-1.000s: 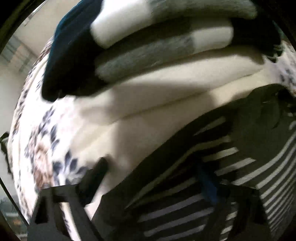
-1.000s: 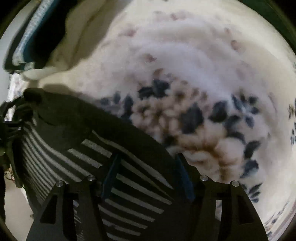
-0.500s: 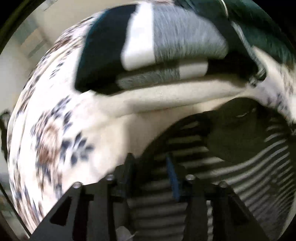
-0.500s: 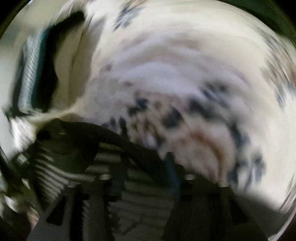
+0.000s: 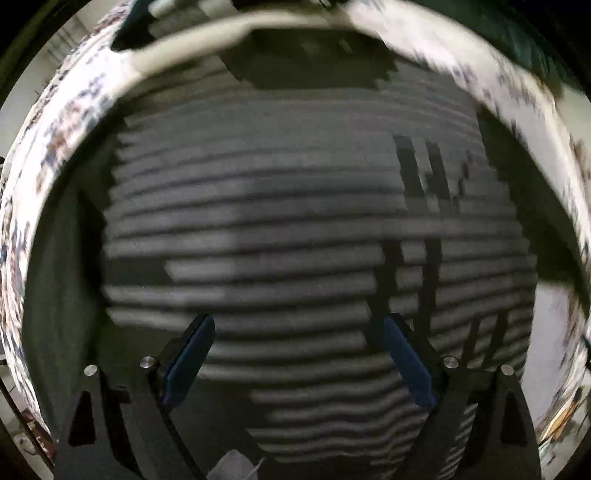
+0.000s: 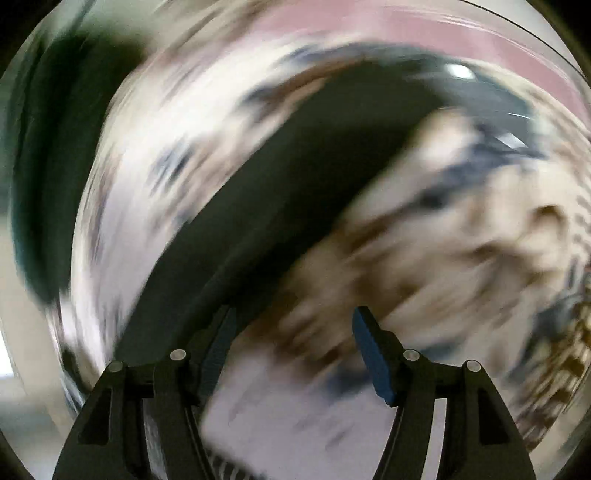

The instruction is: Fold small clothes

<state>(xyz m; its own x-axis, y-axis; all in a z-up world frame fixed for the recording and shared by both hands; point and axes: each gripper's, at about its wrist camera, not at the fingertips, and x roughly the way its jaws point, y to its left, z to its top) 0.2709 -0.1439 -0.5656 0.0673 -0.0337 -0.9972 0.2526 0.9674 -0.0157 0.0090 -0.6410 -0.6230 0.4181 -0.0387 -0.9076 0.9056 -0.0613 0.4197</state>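
A dark garment with white stripes [image 5: 295,229] fills the left wrist view, lying spread on a white floral blanket [image 5: 55,122]. My left gripper [image 5: 295,354] is open above it, its blue-padded fingers wide apart and empty. In the right wrist view my right gripper [image 6: 291,347] is open and empty over the floral blanket [image 6: 461,240]. A dark band of cloth [image 6: 295,192] runs diagonally ahead of it; this view is heavily blurred by motion.
A folded stack of cream and dark clothes [image 5: 207,33] lies at the top edge of the left wrist view. A dark green item [image 6: 40,166] sits at the left edge of the right wrist view.
Both grippers were shut on the striped garment's edge half a second ago and are now open. The left view now looks down over the spread garment; the right gripper has swung away fast.
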